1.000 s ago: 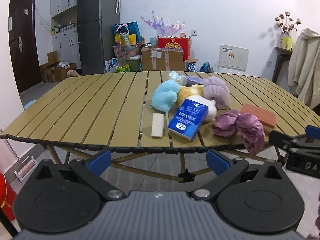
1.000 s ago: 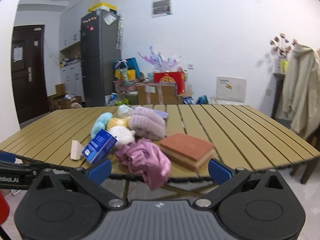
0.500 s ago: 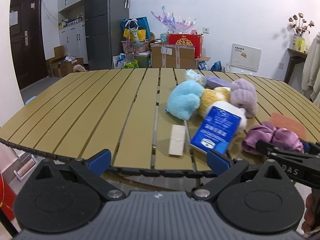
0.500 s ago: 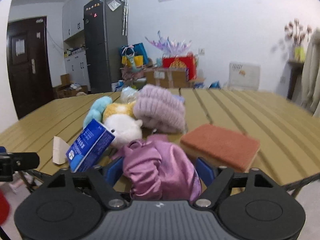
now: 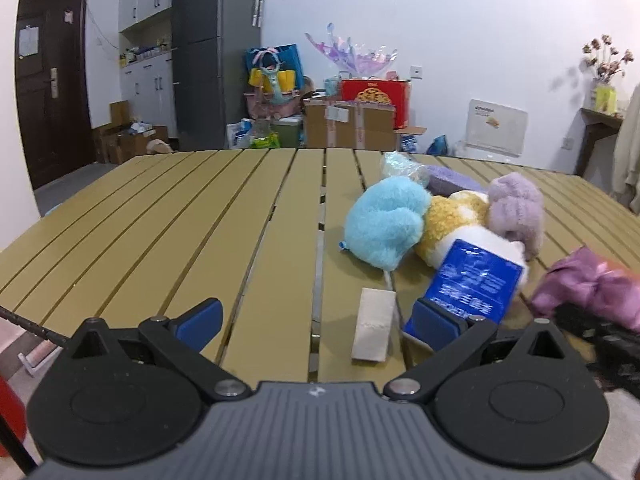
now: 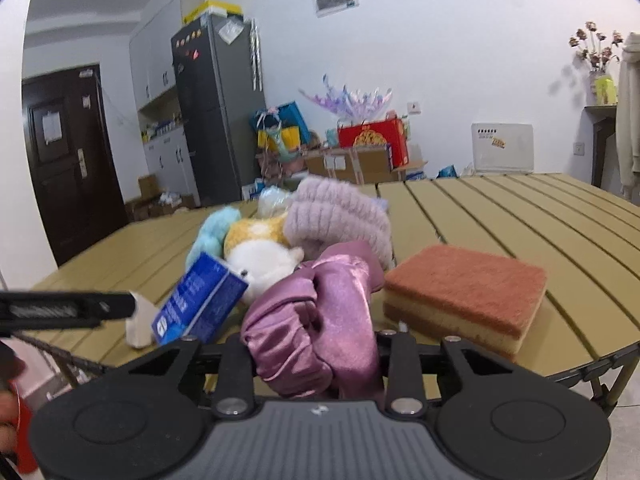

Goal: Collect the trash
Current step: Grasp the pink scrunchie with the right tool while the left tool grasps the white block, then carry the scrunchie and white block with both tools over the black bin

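A pink-purple satin cloth (image 6: pixel 320 320) lies at the near edge of the slatted table (image 6: pixel 500 216). My right gripper (image 6: pixel 316 348) is shut on this cloth. The cloth also shows in the left wrist view (image 5: pixel 588 288). A blue box (image 5: pixel 476 284) leans on a pile of plush toys (image 5: pixel 424 216), and it shows in the right wrist view (image 6: pixel 200 300). A small beige wrapper (image 5: pixel 372 324) lies flat near the table's front edge. My left gripper (image 5: pixel 316 320) is open, low over the front edge, with the wrapper between its fingers.
An orange sponge block (image 6: pixel 464 292) lies right of the cloth. A clear plastic bag (image 5: pixel 400 164) and a purple pad (image 5: pixel 452 180) lie behind the toys. Boxes (image 5: pixel 352 124), bags and a fridge (image 5: pixel 216 52) stand beyond the table. A coat (image 6: pixel 628 120) hangs at right.
My right gripper moved in and shut on the satin cloth. My left gripper advanced over the table edge toward the wrapper and blue box.
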A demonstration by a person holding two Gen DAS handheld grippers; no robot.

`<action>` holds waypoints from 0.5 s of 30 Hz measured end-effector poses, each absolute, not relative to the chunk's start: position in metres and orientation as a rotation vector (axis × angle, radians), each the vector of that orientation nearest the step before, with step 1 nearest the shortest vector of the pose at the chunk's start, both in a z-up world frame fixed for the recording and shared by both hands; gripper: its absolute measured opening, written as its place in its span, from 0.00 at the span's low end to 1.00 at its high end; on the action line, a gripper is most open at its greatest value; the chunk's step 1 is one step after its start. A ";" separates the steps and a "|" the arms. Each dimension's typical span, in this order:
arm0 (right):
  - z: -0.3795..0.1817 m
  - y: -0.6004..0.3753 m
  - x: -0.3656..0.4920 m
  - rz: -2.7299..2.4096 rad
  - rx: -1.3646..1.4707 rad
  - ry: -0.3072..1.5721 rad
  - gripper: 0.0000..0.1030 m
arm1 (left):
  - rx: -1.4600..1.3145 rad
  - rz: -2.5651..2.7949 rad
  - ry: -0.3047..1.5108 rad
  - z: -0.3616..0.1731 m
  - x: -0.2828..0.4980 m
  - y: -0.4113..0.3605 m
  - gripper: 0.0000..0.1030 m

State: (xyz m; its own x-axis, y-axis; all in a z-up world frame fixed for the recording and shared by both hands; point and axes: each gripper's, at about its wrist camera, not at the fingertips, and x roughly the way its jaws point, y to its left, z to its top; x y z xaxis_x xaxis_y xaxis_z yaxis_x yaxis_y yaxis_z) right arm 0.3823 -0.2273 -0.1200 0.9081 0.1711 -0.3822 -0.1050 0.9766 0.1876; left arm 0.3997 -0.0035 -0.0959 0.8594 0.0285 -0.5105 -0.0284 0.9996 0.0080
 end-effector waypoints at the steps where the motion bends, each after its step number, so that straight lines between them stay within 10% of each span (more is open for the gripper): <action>1: -0.118 -0.230 0.380 0.140 0.167 0.397 0.29 | -0.002 0.029 0.533 -0.098 0.402 -0.005 0.98; 6: -0.117 -0.238 0.374 0.163 0.176 0.378 0.29 | -0.012 -0.002 0.530 -0.107 0.415 -0.012 0.71; 10: -0.116 -0.240 0.374 0.171 0.180 0.380 0.29 | -0.064 -0.093 0.551 -0.112 0.422 -0.008 0.21; 15: -0.116 -0.241 0.373 0.171 0.187 0.376 0.29 | -0.062 -0.108 0.526 -0.112 0.415 -0.011 0.18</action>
State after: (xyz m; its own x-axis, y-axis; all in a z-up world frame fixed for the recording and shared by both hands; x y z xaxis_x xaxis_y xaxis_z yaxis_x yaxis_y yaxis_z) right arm 0.3731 -0.2412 -0.1158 0.9160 0.2001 -0.3477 -0.1308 0.9683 0.2126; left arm 0.4148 -0.0112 -0.1119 0.8590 -0.1189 -0.4979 0.0872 0.9924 -0.0866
